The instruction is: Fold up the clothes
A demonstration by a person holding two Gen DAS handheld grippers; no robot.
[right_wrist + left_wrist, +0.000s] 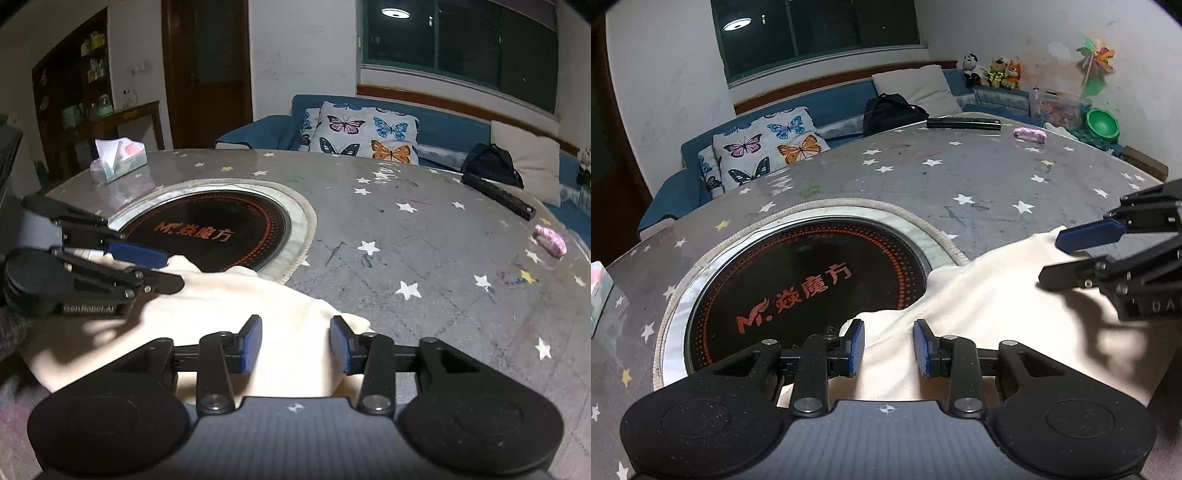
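Note:
A cream garment (pixel 990 302) lies flat on the grey star-patterned table, its far edge over the rim of the black round cooktop; it also shows in the right wrist view (pixel 236 306). My left gripper (pixel 888 347) is open, its blue pads straddling the garment's left part just above the cloth. It shows from the side in the right wrist view (pixel 170 272). My right gripper (pixel 295 343) is open over the garment's right edge. It shows at the right in the left wrist view (pixel 1051 258). Neither holds cloth.
The black cooktop (pixel 812 280) with orange lettering is set into the table (pixel 979 177). A tissue box (pixel 118 158) stands at the far left, a black remote (pixel 498 195) and a pink bundle (pixel 551 240) at the far right. A blue sofa (pixel 369 110) lies beyond.

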